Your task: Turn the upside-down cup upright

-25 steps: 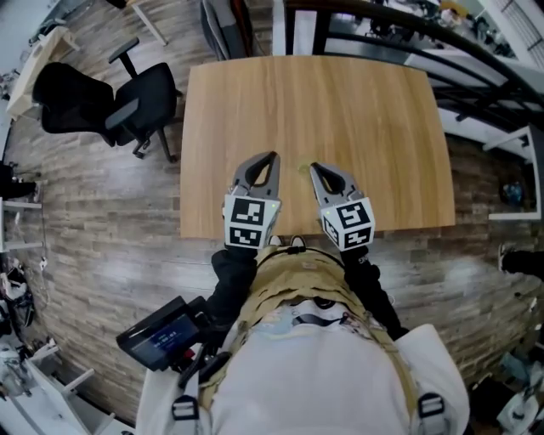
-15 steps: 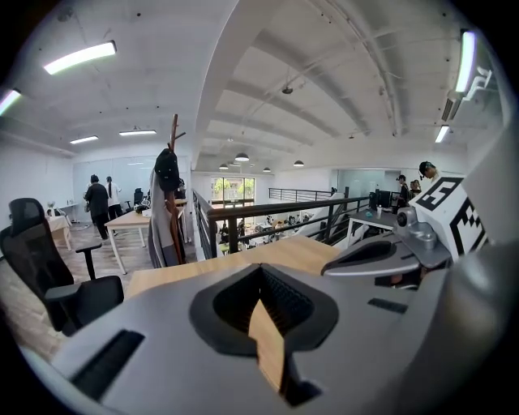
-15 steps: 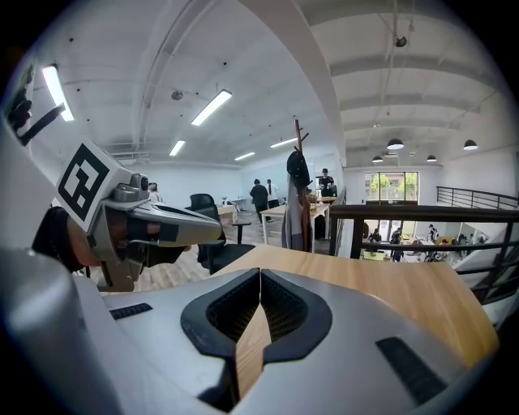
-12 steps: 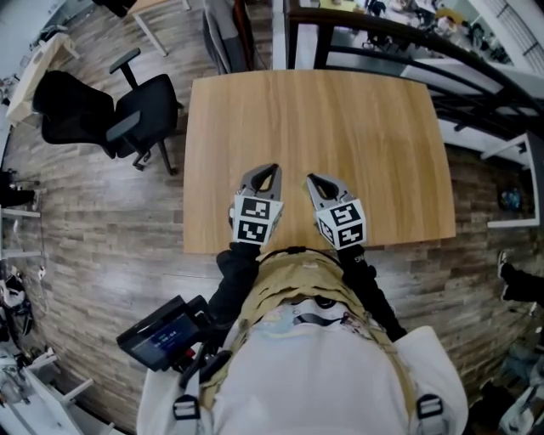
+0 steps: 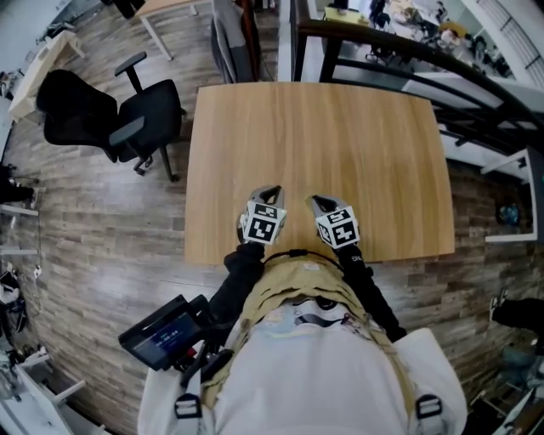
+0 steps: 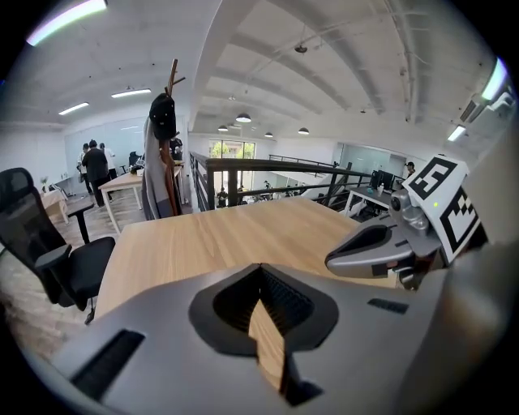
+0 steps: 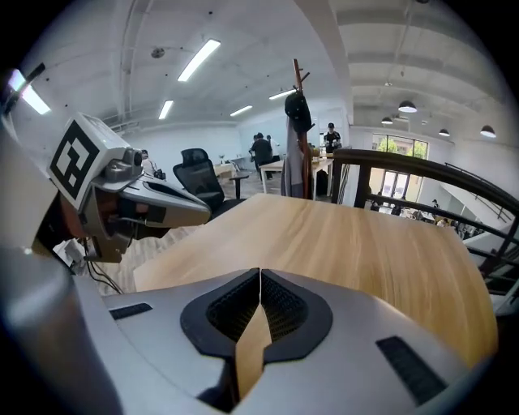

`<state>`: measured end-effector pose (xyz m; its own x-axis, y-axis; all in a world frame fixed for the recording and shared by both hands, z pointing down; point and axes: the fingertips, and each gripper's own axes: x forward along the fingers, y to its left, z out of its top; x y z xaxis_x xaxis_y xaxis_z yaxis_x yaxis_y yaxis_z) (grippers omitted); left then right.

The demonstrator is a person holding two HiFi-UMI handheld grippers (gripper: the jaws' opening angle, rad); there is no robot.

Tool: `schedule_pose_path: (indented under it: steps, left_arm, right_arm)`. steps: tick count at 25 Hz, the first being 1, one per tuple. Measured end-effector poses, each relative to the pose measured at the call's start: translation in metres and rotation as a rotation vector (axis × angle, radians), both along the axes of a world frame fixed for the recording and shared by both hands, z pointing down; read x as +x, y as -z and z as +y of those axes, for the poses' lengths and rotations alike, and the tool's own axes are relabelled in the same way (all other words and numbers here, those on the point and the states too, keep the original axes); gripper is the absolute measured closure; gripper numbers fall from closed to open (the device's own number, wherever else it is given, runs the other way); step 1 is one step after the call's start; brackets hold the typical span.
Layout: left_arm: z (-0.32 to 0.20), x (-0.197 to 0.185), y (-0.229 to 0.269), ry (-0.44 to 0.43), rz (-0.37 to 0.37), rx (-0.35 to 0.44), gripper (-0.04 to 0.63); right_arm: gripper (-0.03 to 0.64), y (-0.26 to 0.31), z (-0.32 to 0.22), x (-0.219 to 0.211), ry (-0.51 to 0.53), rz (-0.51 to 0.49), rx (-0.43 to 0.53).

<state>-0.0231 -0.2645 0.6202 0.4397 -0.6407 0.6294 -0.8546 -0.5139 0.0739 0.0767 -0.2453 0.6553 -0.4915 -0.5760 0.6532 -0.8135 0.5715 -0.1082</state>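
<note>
Cup: we cannot tell where it is from any view. We hold the left tool and the right tool side by side above the near edge of the wooden desk, each with jaws together on nothing.

Open-plan office, upper level.

- Bench: rectangular, pale wood-grain top.
- Floor: grey-brown planks.
- Black office chair on castors, near the bench's far left corner.
- Black railing runs past the bench's far right side, with cluttered desks beyond it.
- Coat stand near the bench's far end, hung with dark and grey garments.
- Ceiling: white, with curved ribs. Round downlights are lit, and strip lights are on elsewhere.
- Bright windows in the far wall.
- People stand by a distant desk, too small to make out more.
</note>
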Motion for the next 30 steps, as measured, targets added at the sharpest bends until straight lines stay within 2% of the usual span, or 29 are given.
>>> schedule_pose_path:
  steps: [7,11,16,20,24,27,30]
  left_arm:
    - [-0.004,-0.007,-0.031,0.009,-0.011,-0.074,0.594]
    - [-0.003,-0.004,-0.035,0.0,-0.008,-0.092,0.594]
    - [-0.002,-0.008,-0.041,0.005,-0.005,-0.105,0.594]
    - [-0.002,-0.01,-0.044,0.01,-0.007,-0.113,0.594]
    - [-0.003,-0.012,-0.044,0.013,-0.009,-0.114,0.594]
    - [-0.001,-0.013,-0.046,0.011,-0.016,-0.119,0.594]
    - [0.003,-0.014,-0.051,0.006,-0.022,-0.132,0.594]
  right_arm:
    - [0.594,-0.043,0.007,-0.015,0.115,0.083,-0.1]
    - [0.592,-0.057,0.012,-0.014,0.14,0.147,-0.142]
    - [0.589,-0.07,0.009,-0.013,0.139,0.165,-0.135]
    - [0.534,-0.083,0.013,-0.016,0.174,0.185,-0.17]
    - [0.534,-0.096,0.015,-0.015,0.202,0.24,-0.183]
    - [0.535,-0.094,0.008,-0.014,0.214,0.288,-0.149]
    - [0.574,-0.083,0.003,-0.017,0.233,0.317,-0.11]
